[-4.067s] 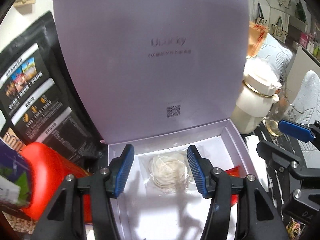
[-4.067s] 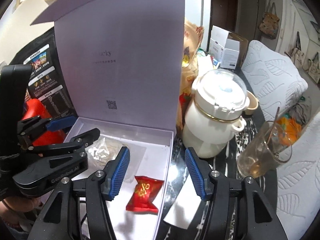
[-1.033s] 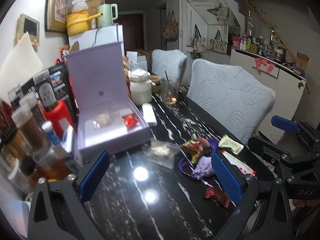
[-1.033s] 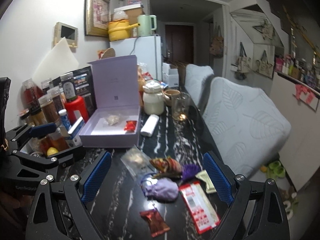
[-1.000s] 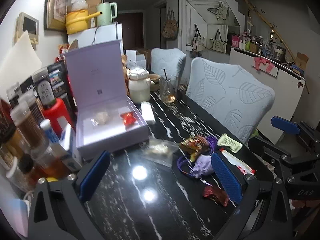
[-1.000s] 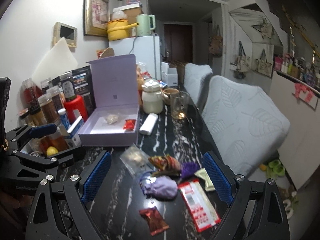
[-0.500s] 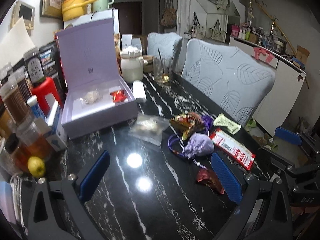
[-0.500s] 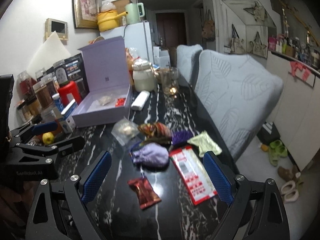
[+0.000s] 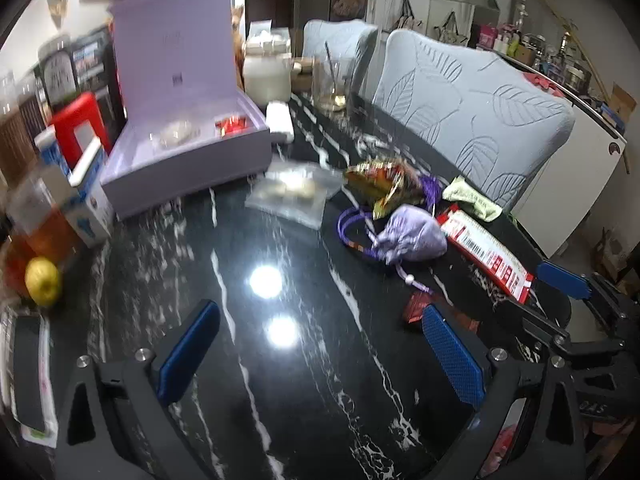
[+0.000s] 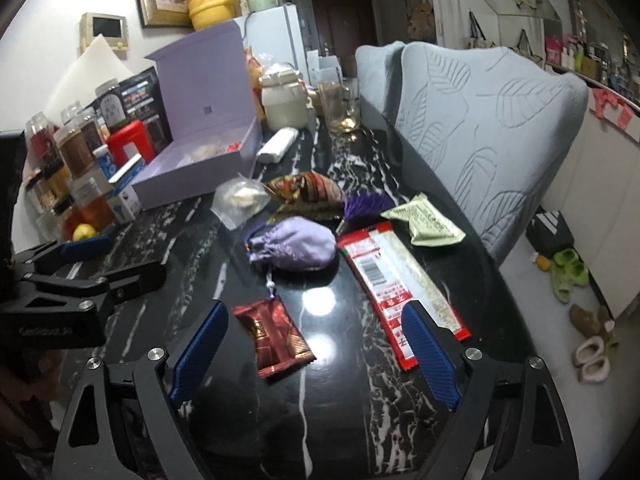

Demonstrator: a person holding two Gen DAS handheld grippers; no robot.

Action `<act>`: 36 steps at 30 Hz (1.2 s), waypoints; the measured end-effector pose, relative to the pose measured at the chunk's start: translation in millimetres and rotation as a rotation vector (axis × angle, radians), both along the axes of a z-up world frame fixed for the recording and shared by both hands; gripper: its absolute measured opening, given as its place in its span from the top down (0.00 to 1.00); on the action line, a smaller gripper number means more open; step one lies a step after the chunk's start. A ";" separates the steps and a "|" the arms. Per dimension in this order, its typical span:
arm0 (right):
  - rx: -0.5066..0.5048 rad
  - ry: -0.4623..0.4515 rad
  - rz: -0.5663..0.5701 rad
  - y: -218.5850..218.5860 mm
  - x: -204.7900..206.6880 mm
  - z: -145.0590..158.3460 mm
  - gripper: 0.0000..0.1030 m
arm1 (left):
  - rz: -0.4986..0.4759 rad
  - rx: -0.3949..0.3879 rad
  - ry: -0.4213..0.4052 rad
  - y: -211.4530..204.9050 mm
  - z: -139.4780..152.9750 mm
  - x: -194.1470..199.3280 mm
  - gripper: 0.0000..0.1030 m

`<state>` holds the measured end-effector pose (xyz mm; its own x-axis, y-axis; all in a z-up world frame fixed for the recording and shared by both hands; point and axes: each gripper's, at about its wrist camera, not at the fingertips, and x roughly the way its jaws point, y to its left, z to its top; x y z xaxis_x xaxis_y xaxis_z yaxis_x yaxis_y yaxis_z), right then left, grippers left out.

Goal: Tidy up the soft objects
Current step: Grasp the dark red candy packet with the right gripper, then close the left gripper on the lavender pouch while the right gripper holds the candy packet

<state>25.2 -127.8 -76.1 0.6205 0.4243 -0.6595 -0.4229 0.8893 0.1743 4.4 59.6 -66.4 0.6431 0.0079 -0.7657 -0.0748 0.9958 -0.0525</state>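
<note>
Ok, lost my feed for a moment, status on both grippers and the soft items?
Left gripper open, empty. Right gripper closing, nothing gripped, dark red packet between its fingers. Lilac pouch on the table; purple box open. Nothing blocking.

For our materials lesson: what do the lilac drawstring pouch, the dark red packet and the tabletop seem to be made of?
Lilac drawstring pouch: probably satin-like fabric; soft gathers, faint sheen.
Dark red packet: likely metallised plastic film; crinkled, glossy, crimped ends.
Tabletop: polished black stone or a marble-look surface; white veins, mirror-like lamp reflections.
</note>
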 end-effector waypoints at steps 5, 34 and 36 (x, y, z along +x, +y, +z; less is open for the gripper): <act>-0.008 0.032 0.042 10.5 8.6 -16.5 0.17 | 0.016 -0.024 0.051 6.7 -16.8 2.9 0.00; -0.086 0.041 0.304 33.1 24.2 -29.3 0.75 | 0.047 -0.008 0.074 -2.2 -21.9 39.7 0.00; -0.074 0.022 0.276 21.2 24.7 -20.7 0.75 | 0.039 -0.020 0.074 -5.4 -23.6 43.6 0.00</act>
<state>49.9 -106.6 -96.8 0.4739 0.5252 -0.7068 -0.6474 0.7519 0.1245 48.0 54.2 -90.0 0.5844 0.0165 -0.8113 -0.1183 0.9908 -0.0651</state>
